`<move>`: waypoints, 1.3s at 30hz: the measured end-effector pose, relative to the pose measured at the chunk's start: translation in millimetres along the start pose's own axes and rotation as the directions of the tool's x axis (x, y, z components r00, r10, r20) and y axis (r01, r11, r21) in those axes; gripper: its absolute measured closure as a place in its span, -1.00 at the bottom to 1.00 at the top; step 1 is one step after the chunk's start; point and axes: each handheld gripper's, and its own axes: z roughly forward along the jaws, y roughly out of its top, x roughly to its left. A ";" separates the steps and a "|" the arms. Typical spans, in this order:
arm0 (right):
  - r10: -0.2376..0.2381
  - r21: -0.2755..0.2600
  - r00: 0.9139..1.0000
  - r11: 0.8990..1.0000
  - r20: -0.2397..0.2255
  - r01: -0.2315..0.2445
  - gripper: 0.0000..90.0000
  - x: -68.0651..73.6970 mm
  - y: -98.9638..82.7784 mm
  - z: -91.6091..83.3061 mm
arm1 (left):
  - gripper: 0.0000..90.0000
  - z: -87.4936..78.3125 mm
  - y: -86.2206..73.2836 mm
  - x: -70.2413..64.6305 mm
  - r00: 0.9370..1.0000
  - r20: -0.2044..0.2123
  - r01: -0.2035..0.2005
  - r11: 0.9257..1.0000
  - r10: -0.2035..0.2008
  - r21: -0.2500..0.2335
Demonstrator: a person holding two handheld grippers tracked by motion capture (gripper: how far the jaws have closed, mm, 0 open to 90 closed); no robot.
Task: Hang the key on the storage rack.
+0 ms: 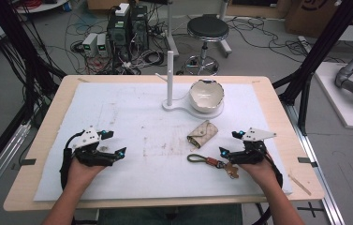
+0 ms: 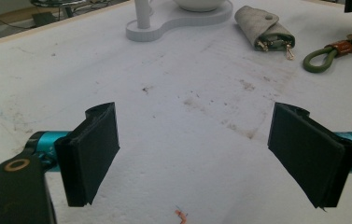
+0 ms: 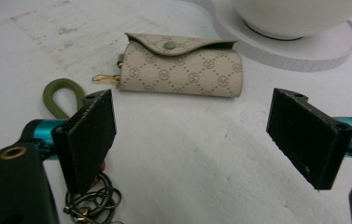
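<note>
- Clearly my right tongs [image 1: 227, 143] sit nearer the work: the key strap [image 1: 209, 161] lies just beside them toward the table's middle, its long axis pointing across at my left tongs [image 1: 116, 143].
- Both pairs stand wide apart, nothing between them.
- Just beyond the right tongs lies the key pouch [image 3: 183, 66]: beige patterned fabric, snap flap, rolled shape.
- Strap: olive cord loop [image 3: 63, 97], brown leather tab, metal rings [image 3: 94, 203].
</note>
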 end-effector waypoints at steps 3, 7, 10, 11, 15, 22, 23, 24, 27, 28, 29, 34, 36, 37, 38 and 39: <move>-0.018 0.013 0.999 1.000 -0.029 0.018 -0.65 4.2 0.8 2.3 | -0.64 -0.4 0.0 0.1 1.000 -0.008 -0.010 1.000 0.010 0.008; -0.046 0.042 0.996 0.998 -0.081 0.050 -0.65 10.6 1.3 7.8 | -0.64 1.6 0.6 -0.9 1.000 -0.012 -0.019 1.000 0.019 0.018; -0.059 0.060 0.994 0.996 -0.097 0.065 -0.65 12.6 1.1 10.5 | -0.64 1.9 0.6 -1.3 1.000 -0.010 -0.020 1.000 0.020 0.021; -0.064 0.070 0.992 0.995 -0.110 0.072 -0.65 13.7 0.9 11.8 | -0.64 1.9 0.6 -1.4 1.000 -0.010 -0.020 1.000 0.020 0.022; -0.089 0.120 0.983 0.987 -0.160 0.108 -0.64 20.2 0.0 18.3 | -0.64 1.5 0.5 -1.3 1.000 -0.012 -0.017 1.000 0.017 0.021; -0.146 0.167 0.967 0.969 -0.208 0.182 -0.62 32.2 1.7 24.5 | -0.64 1.9 0.4 -1.8 1.000 -0.008 -0.014 1.000 0.014 0.023; -0.146 0.167 0.967 0.969 -0.208 0.182 -0.62 32.2 1.7 24.5 | -0.64 2.0 0.4 -1.8 1.000 -0.008 -0.017 1.000 0.017 0.026; -0.160 0.173 0.963 0.965 -0.215 0.199 -0.58 33.5 1.8 26.0 | -0.64 2.3 0.4 -2.0 1.000 -0.006 -0.017 1.000 0.017 0.026; -0.183 0.204 0.953 0.950 -0.242 0.235 -0.34 37.7 1.1 28.7 | -0.64 2.7 0.3 -2.1 1.000 -0.004 -0.015 0.999 0.015 0.029; -0.182 0.215 0.953 0.948 -0.243 0.236 -0.34 38.4 0.9 29.2 | -0.64 2.8 0.3 -2.4 1.000 -0.006 -0.012 1.000 0.012 0.029; -0.186 0.214 0.950 0.947 -0.252 0.242 -0.24 37.2 1.6 28.8 | -0.64 2.6 0.2 -1.9 1.000 -0.006 -0.018 0.999 0.018 0.033; -0.179 0.216 0.945 0.946 -0.273 0.241 -0.06 37.0 1.7 27.9 | -0.64 2.7 0.0 -1.9 1.000 -0.003 -0.017 0.999 0.017 0.033; -0.173 0.219 0.946 0.947 -0.274 0.236 0.00 36.3 1.9 27.6 | -0.64 3.1 -0.1 -2.0 1.000 0.004 -0.014 0.999 0.014 0.035; -0.163 0.224 0.947 0.947 -0.277 0.229 0.02 36.0 2.0 27.4 | -0.64 3.4 -0.2 -2.4 1.000 0.004 -0.012 0.999 0.012 0.034; -0.164 0.224 0.946 0.947 -0.278 0.230 0.05 35.4 2.1 27.4 | -0.64 3.5 -0.1 -2.6 1.000 0.006 -0.016 0.999 0.016 0.035; -0.157 0.227 0.948 0.948 -0.277 0.223 0.11 34.4 2.2 27.1 | -0.64 3.6 0.2 -2.9 1.000 0.009 -0.018 0.999 0.018 0.035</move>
